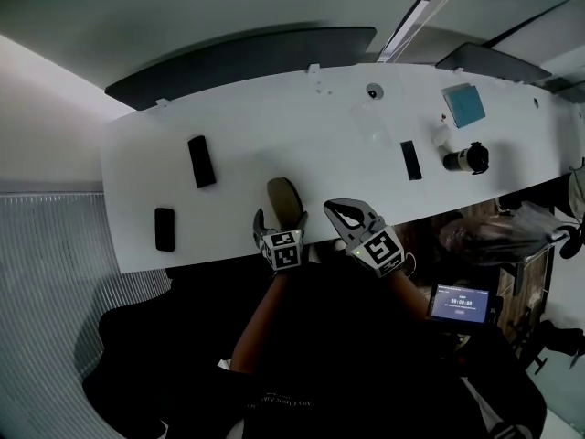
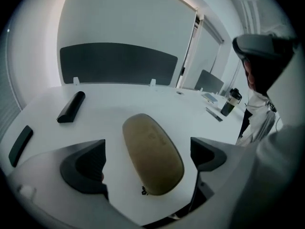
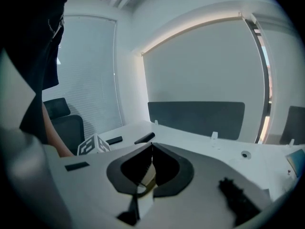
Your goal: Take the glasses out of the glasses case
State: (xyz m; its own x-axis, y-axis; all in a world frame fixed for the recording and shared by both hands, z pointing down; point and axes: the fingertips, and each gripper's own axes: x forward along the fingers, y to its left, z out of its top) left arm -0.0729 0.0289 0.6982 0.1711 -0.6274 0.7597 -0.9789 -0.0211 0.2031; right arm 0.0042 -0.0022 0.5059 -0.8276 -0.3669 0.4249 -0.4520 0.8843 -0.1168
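- the glasses case (image 1: 284, 199) lies flat on the white tabletop (image 1: 274, 126), close to its near edge and about midway along it. it is an olive-tan oval shell with its long axis pointing away from the person.
- the case looks fully closed: no seam is gaping, no lid is raised, and no glasses show anywhere on the tabletop.
- the left gripper (image 1: 281, 218) stands wide, one jaw on each side of the near end of the case. in the left gripper view there is clear white tabletop between each jaw and the shell, so nothing is gripped yet.
- the right gripper (image 1: 336, 207) hangs just beside the case on its right, tips pressed together with nothing between them.
- by my reading the task is at its very start: the reach to the case is made. steadying the shell, lifting the lid and drawing the glasses out are all still to do.
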